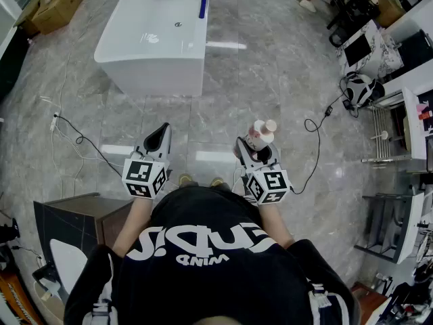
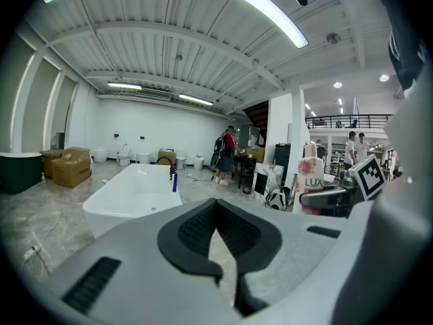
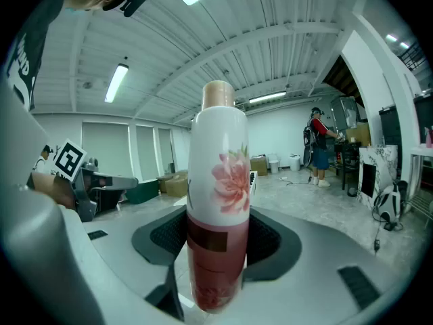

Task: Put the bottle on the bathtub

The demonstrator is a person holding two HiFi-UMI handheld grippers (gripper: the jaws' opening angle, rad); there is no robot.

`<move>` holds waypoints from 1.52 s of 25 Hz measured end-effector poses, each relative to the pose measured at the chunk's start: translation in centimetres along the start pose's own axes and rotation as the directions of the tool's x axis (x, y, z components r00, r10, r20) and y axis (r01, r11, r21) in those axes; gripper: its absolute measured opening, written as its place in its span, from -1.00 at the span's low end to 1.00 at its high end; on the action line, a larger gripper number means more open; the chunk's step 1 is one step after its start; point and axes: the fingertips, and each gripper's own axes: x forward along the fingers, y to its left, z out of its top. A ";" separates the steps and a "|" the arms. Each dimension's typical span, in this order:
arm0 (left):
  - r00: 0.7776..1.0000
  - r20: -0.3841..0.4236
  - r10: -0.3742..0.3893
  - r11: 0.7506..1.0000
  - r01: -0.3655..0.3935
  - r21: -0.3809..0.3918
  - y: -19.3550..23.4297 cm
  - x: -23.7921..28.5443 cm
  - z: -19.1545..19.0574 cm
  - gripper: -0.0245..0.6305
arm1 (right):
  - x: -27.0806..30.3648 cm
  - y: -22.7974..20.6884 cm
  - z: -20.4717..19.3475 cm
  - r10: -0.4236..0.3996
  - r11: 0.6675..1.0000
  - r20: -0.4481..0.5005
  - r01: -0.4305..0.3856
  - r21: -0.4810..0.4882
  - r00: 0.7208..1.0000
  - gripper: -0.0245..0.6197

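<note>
My right gripper [image 1: 255, 149] is shut on a white and pink bottle [image 1: 260, 134] with a flower print and a tan cap. The bottle [image 3: 218, 202] stands upright between the dark pads in the right gripper view. My left gripper [image 1: 161, 138] is shut with nothing in it, level with the right one; its pads [image 2: 215, 232] meet. The white bathtub [image 1: 157, 35] stands on the floor some way ahead, to the left, with a blue bottle [image 1: 202, 6] on its right rim. From the left gripper view the bathtub [image 2: 135, 191] lies ahead and the held bottle [image 2: 312, 185] is at the right.
Cardboard boxes [image 1: 53, 4] sit at the far left. A black cable [image 1: 81, 139] runs over the grey tile floor at the left, another cable [image 1: 318, 147] at the right. A dark cabinet [image 1: 74, 225] is close at my left. Shelves [image 1: 399, 154] line the right side. A person [image 3: 318, 147] stands far off.
</note>
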 end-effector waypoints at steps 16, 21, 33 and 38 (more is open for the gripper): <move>0.999 -0.005 -0.051 0.999 0.051 0.014 4.9 1.7 -0.2 -0.90 | 5.6 1.5 1.0 -0.018 1.000 0.039 0.018 0.010 0.999 -0.15; 0.998 0.002 -0.061 0.998 0.061 0.003 6.8 3.6 0.4 -0.90 | 8.0 0.7 1.7 -0.031 0.999 0.051 0.030 0.032 0.998 -0.15; 0.998 0.003 -0.062 0.998 0.062 0.012 13.4 12.1 2.9 -0.90 | 19.2 -1.6 2.5 0.006 0.999 0.022 -0.007 0.038 1.000 -0.15; 0.998 0.008 -0.064 0.998 0.064 0.015 16.4 17.7 5.8 -0.90 | 25.0 -3.8 4.7 0.014 0.999 0.000 -0.014 0.050 1.000 -0.15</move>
